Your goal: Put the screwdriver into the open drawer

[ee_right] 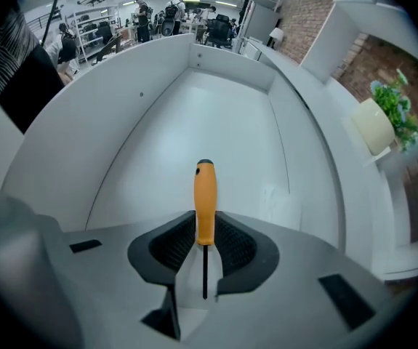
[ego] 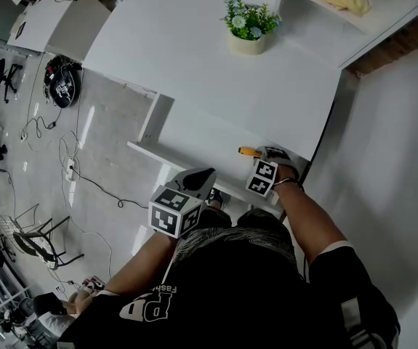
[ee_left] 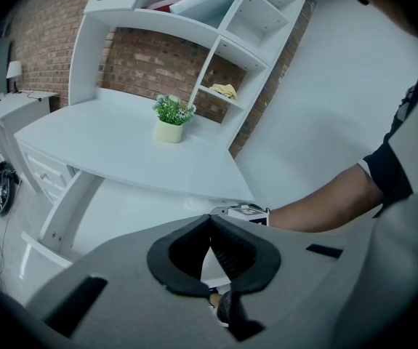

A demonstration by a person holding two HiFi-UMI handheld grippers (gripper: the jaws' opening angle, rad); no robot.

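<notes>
White drawer point(ee_right: 194, 115) beneath right gripper point(ee_right: 203, 231) clamping screwdriver point(ee_right: 204, 198), handle pointing outward; left gripper point(ee_left: 210, 231) closed.

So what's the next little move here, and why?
Probably ease the right gripper down toward the floor of the drawer. Its jaws are clamped on the orange screwdriver, which hangs over the open drawer and does not seem to rest on it yet.
</notes>
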